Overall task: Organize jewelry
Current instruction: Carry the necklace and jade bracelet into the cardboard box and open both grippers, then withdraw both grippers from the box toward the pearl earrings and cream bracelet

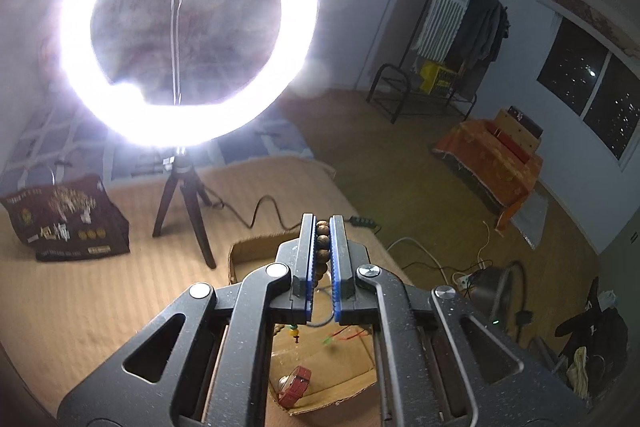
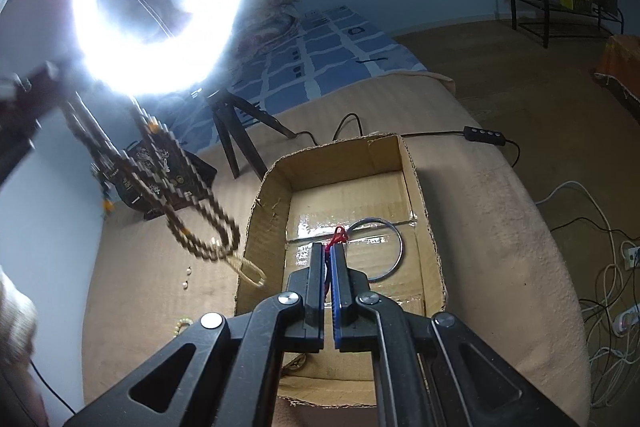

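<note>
Wooden beads (image 1: 323, 241) sit clamped between our left gripper's (image 1: 323, 227) jaws; our right gripper (image 2: 330, 251) pinches red cord (image 2: 339, 237) above the box (image 2: 424, 211).

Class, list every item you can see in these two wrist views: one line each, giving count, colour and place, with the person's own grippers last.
cardboard box: one, brown, open on the tan blanket.
metal bangle: one, silver, on the box floor.
red cord: one, red, pinched in the right gripper over the box.
wooden bead string: one, brown, pinched in the left gripper, loops hanging left of the box.
watch: one, red strap, in the box.
ring light: one, white, on a black tripod behind the box.
printed bag: one, dark, on the blanket.
clothes rack: one, black, by the wall.
left gripper: one, black with blue pads, closed on the beads.
right gripper: one, same colours, closed on the cord.
</note>
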Demonstrator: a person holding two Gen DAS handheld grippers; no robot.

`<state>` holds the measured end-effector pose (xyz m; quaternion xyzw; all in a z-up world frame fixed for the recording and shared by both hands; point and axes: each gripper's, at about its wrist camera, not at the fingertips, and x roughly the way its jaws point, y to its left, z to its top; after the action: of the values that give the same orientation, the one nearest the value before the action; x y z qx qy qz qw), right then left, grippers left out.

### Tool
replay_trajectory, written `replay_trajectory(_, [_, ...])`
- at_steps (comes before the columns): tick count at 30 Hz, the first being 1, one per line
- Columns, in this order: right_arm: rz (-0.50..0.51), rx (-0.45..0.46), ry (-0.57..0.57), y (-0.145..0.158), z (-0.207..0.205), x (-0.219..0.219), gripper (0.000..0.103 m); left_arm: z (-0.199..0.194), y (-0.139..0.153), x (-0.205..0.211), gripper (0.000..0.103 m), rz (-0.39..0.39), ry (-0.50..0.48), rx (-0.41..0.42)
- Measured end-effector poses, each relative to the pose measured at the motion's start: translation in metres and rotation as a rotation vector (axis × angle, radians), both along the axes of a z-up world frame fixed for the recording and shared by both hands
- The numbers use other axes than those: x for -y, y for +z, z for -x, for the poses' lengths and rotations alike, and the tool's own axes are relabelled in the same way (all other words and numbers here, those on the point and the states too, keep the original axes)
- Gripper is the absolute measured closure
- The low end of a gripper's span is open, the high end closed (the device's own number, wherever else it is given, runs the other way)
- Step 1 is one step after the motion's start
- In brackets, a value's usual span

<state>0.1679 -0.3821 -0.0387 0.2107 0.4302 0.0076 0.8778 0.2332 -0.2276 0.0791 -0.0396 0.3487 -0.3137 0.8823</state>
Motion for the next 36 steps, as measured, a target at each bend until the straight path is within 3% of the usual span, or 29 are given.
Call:
replay_trajectory(5, [-0.002,0.0,-0.009,0.0,0.0,0.003,0.103,0.001,0.013,0.006,0.099,0.0,-0.01,0.027])
replay_trajectory(14, [-0.001,-0.006,-0.016,-0.002,-0.001,0.007,0.103,-0.014,-0.006,0.012,0.099,-0.011,-0.008,-0.016])
replay_trajectory(32, [-0.034,-0.083,-0.005,-0.027,-0.006,0.009,0.102,-0.038,-0.106,0.027,0.099,-0.158,-0.012,-0.177])
replay_trajectory(33, [-0.035,-0.087,-0.006,-0.028,-0.006,0.009,0.099,-0.037,-0.109,0.027,0.094,-0.169,-0.01,-0.173])
replay_trajectory(35, [-0.04,-0.099,-0.002,-0.032,-0.007,0.009,0.08,-0.036,-0.111,0.024,0.075,-0.176,-0.005,-0.173])
replay_trajectory(36, [-0.039,-0.102,-0.006,-0.033,-0.007,0.009,0.06,-0.035,-0.112,0.022,0.069,-0.171,-0.001,-0.171])
